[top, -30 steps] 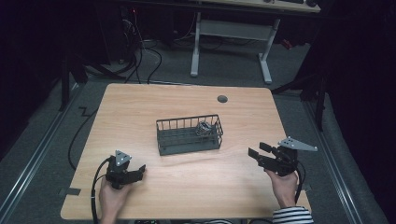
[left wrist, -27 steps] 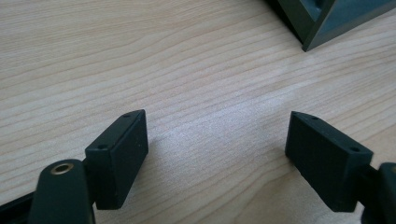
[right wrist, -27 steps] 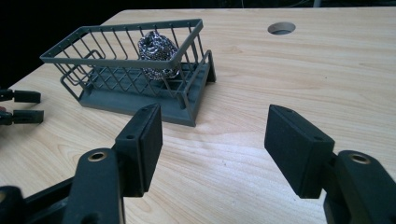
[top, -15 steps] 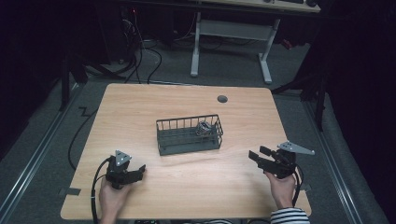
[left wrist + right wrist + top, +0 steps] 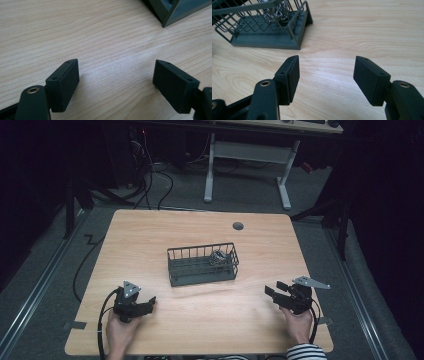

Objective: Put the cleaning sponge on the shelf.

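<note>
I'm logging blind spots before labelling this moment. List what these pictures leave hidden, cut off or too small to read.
- Wire basket: top and left edges of the right gripper view crop it; in the left gripper view one corner shows.
- Shiny metal item in the basket: too small in the high view, cropped in the right gripper view.
- Dark round spot on the table: too small to identify.

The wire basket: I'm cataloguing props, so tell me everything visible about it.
The wire basket is dark grey and rectangular, with thin upright bars, a rim rail and a solid flat base. It looks like coated metal. It stands upright near the middle of the wooden table, apart from both grippers. A shiny, tangled metal scourer sits inside at its right end.
</note>
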A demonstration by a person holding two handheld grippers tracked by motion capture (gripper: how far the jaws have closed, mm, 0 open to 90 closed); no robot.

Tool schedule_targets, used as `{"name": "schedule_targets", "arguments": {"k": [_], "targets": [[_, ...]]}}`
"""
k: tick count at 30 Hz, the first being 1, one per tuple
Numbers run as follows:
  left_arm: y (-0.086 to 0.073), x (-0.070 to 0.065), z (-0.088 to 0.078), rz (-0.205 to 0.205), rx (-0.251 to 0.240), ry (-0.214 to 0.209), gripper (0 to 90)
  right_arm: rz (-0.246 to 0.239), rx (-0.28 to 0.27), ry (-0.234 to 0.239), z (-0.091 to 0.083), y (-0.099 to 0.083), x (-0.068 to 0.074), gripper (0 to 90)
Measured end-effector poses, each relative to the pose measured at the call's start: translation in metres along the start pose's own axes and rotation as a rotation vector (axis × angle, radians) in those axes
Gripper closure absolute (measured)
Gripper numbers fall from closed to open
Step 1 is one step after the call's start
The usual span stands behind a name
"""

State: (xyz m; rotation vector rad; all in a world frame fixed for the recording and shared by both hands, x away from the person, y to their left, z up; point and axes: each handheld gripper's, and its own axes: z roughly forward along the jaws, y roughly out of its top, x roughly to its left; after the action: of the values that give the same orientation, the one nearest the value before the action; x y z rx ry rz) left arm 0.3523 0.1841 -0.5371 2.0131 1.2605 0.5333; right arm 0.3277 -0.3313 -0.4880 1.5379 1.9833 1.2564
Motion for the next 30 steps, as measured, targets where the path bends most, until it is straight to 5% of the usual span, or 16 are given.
{"name": "schedule_targets", "arguments": {"k": [30], "targets": [[0.0,0.0,0.0,-0.001,0.0,0.0,21.7,-0.087,0.087,-0.097,0.027,-0.021,0.003,37.7]]}}
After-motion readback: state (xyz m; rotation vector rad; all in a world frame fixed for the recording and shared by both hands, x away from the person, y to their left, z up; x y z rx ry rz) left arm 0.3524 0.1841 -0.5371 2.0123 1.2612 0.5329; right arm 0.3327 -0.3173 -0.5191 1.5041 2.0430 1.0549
